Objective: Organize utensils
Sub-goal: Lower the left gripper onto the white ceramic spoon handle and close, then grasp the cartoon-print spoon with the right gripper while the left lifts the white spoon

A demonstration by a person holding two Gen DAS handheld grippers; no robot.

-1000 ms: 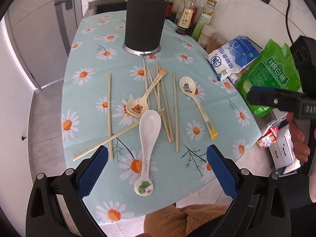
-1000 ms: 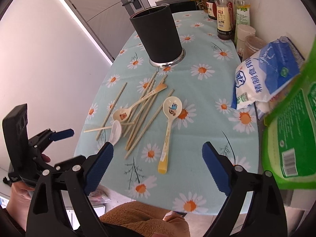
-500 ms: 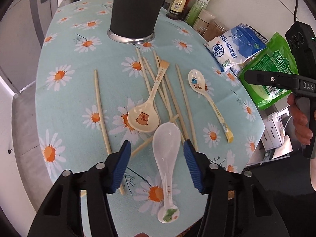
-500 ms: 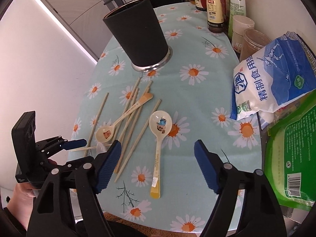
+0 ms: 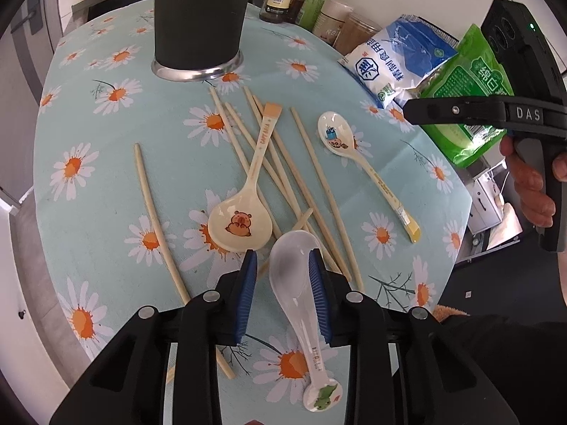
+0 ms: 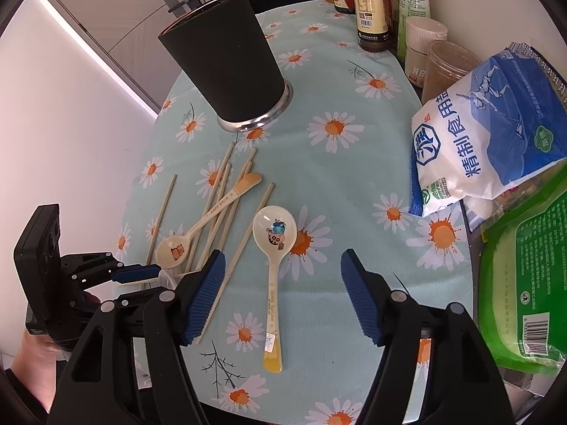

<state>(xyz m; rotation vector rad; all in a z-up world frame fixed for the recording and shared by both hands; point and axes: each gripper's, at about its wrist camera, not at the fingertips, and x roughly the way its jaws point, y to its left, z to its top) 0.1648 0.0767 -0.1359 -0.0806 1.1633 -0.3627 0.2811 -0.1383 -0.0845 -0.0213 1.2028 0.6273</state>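
L gripper [image 5: 283, 294] is narrowed around the white spoon [image 5: 297, 283], w/ jaws that have just been closing: right pad looks to touch the bowl's edge, left pad stands apart w/ a gap, so not a firm grip yet. The spoon lies on the daisy cloth [image 5: 106, 184] on the near side of the black holder [image 5: 198, 17], well apart from it, bowl toward the holder, frog-print handle end toward the cam. R gripper [image 6: 283, 294] is wide, jaws also just closing, straddling the handle of the cartoon spoon [image 6: 273, 248], nothing pinched; that spoon sits near side of the holder too, a bit to the right. Risks, imo: pads close on a rounded glossy bowl, not the shaft, so it could squirt out or pivot when lifted. The bowl overlaps chopsticks [image 5: 312, 191] lying btw it and the holder; lifting could drag or roll them, maybe nudge the capybara spoon [image 5: 244, 219] just beside. One-sided contact may shove the spoon sideways first. R jaws could catch the chopstick just beside the left pad along w/ the handle.
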